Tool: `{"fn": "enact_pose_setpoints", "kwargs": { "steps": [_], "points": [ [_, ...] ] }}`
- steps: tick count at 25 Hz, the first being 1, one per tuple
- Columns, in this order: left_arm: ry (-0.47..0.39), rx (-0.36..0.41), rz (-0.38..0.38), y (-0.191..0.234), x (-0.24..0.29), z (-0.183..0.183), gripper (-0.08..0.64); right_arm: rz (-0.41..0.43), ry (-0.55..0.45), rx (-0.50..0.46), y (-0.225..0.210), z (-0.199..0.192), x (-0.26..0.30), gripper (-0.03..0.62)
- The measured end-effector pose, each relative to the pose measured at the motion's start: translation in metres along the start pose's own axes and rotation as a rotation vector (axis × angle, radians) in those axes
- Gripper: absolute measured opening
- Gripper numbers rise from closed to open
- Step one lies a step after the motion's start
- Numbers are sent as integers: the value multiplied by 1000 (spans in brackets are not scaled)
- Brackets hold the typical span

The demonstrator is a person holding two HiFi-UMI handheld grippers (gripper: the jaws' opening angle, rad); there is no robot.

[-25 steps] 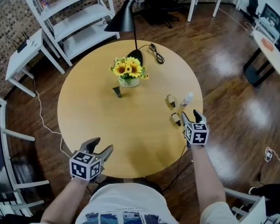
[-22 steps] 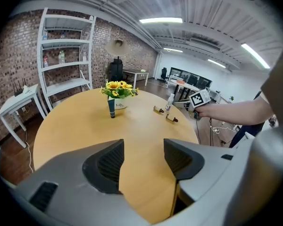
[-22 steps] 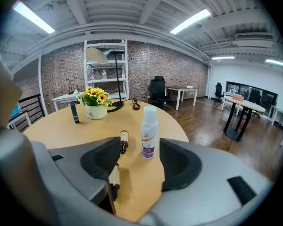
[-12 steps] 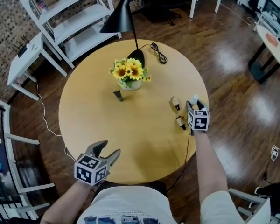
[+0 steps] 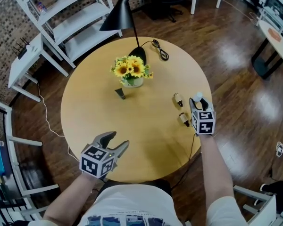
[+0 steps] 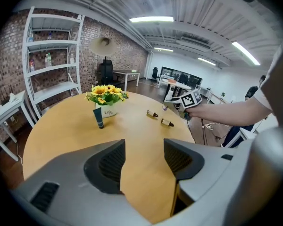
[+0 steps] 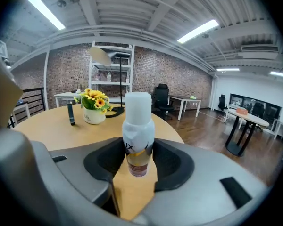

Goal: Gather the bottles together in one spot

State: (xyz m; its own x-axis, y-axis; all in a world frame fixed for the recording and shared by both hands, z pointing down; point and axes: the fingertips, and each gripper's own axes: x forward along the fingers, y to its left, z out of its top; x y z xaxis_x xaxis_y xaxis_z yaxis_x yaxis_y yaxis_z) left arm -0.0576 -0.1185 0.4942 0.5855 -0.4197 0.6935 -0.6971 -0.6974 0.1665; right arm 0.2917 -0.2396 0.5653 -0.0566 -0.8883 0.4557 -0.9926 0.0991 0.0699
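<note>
The white-capped bottle (image 7: 138,126) is seen upright on the worktop (image 5: 94,102) at its right edge, its long axis vertical, set squarely between the jaws of the right tool (image 7: 137,158). Those jaws have just been drawn in and are clenched on the bottle, with a pad laid against each side. Two small brown bottles (image 5: 178,98) (image 5: 183,118) are found lying on their sides just left of it. The left tool (image 5: 118,140) is held released and empty at the near edge, well apart.
</note>
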Motion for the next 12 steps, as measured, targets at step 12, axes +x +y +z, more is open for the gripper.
{"fn": "enact_pose_setpoints", "kwargs": {
  "steps": [12],
  "points": [
    [-80,311,-244,-100,25,132,259,225,-13,-169,133,46,-85,202]
  ]
}}
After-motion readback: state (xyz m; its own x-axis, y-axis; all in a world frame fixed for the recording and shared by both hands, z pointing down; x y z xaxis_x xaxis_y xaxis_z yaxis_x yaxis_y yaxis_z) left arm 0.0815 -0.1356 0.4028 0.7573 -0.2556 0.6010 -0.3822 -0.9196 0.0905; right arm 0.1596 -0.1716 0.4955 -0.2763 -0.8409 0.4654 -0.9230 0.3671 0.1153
